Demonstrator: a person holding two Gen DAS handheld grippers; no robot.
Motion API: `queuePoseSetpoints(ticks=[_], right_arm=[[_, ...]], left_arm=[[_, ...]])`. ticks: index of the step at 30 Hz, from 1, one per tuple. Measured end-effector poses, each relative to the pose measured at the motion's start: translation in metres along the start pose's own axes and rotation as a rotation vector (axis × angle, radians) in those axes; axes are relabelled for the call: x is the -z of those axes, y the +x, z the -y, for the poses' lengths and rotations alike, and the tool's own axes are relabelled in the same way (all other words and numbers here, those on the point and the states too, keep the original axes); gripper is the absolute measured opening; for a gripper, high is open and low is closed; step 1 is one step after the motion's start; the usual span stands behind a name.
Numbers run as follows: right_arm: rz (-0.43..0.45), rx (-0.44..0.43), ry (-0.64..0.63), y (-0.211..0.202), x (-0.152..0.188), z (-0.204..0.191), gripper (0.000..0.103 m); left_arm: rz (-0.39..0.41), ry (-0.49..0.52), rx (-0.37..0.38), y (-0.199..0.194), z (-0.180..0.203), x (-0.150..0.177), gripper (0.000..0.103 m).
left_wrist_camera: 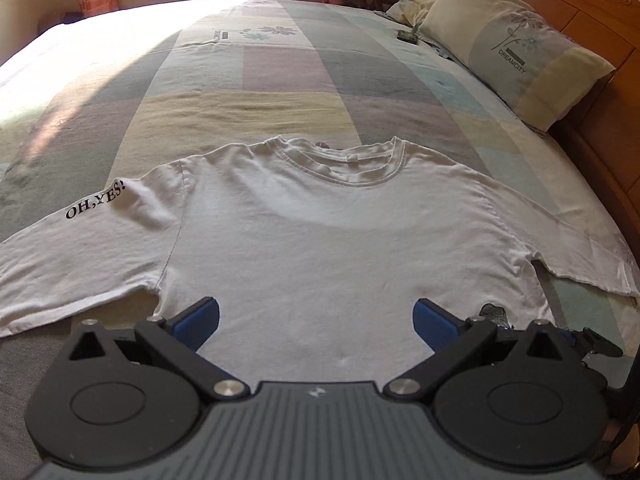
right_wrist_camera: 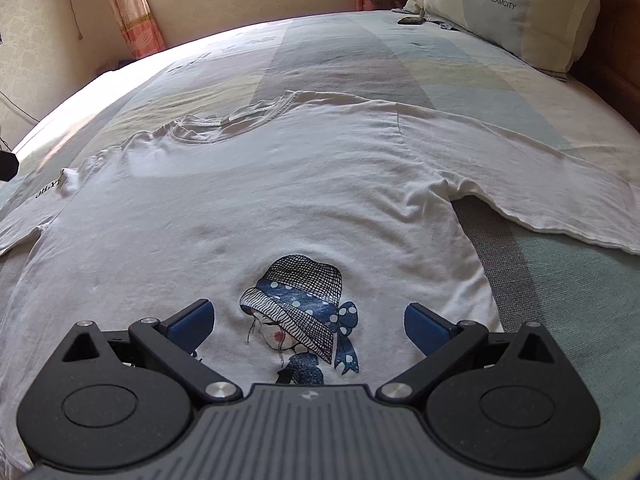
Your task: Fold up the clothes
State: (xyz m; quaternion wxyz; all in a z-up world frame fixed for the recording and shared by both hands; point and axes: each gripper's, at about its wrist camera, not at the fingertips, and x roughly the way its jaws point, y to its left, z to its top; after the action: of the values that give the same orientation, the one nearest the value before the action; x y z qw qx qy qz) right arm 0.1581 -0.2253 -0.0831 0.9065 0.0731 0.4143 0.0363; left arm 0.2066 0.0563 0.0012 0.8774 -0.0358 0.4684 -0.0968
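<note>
White T-shirt [left_wrist_camera: 304, 236] spread flat on the bed [left_wrist_camera: 280, 76], collar toward the far edge, hem nearest both grippers.

One shirt, sleeves out to either side; one sleeve reads "OH,YES!", the one pillow [left_wrist_camera: 516, 48] "DREAMCITY". Left gripper [left_wrist_camera: 316, 320] and right gripper [right_wrist_camera: 308, 322] each hover over the lower hem, blue pads spread wide, holding nothing.
</note>
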Motion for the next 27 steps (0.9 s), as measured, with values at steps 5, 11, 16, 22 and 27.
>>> queuePoseSetpoints(ticks=[5, 11, 16, 22, 27], right_arm=[[0.007, 0.008, -0.008, 0.0, -0.004, -0.003, 0.103], [0.037, 0.056, -0.063, -0.004, -0.005, -0.007, 0.103], [0.035, 0.047, -0.076, -0.003, -0.005, -0.009, 0.103], [0.021, 0.051, -0.085, 0.001, -0.002, -0.012, 0.103], [-0.029, 0.089, -0.115, 0.013, 0.004, -0.018, 0.103]], left_arm=[[0.011, -0.002, -0.027, 0.023, 0.005, 0.054, 0.102], [0.038, 0.041, -0.097, 0.043, 0.007, 0.091, 0.102], [0.119, 0.059, -0.106, 0.025, 0.008, 0.126, 0.102], [0.125, 0.054, -0.103, -0.002, 0.009, 0.165, 0.102], [0.064, 0.058, -0.053, -0.018, 0.003, 0.163, 0.102]])
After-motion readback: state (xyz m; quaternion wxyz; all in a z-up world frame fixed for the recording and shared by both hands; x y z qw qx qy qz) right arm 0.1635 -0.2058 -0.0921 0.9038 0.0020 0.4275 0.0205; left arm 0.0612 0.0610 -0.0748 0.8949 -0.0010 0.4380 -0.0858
